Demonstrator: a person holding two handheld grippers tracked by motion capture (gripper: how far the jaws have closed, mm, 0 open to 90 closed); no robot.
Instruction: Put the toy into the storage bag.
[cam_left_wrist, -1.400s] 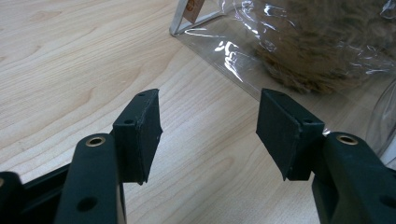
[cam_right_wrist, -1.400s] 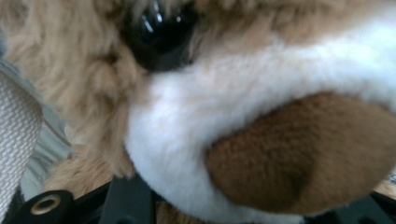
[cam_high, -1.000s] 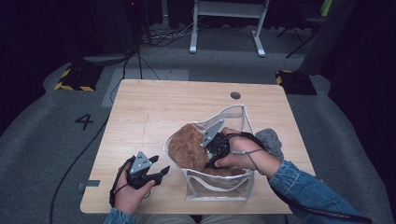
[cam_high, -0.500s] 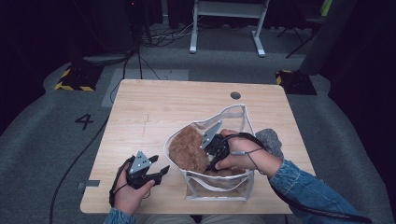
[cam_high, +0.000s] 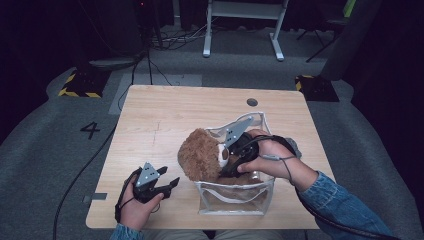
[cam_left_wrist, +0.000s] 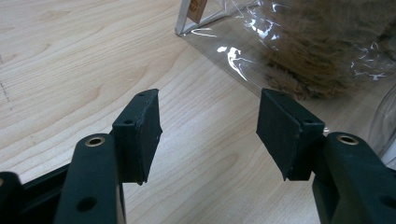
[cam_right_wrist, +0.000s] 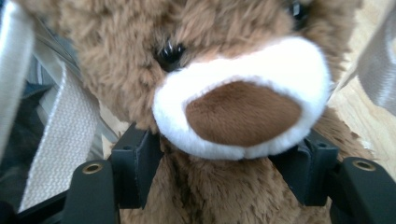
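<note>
While the left gripper (cam_high: 161, 186) idles spread on the desk (cam_high: 165, 120), the right gripper's (cam_right_wrist: 224, 163) jaws, just opening, straddle the teddy bear's (cam_right_wrist: 224, 93) muzzle inside the clear bag (cam_high: 235, 200).

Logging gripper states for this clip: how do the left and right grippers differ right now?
The left gripper rests on bare table, nothing between its jaws; the right gripper is at the teddy bear in the clear bag, jaws just opening either side of its neck. Both stand wide.
</note>
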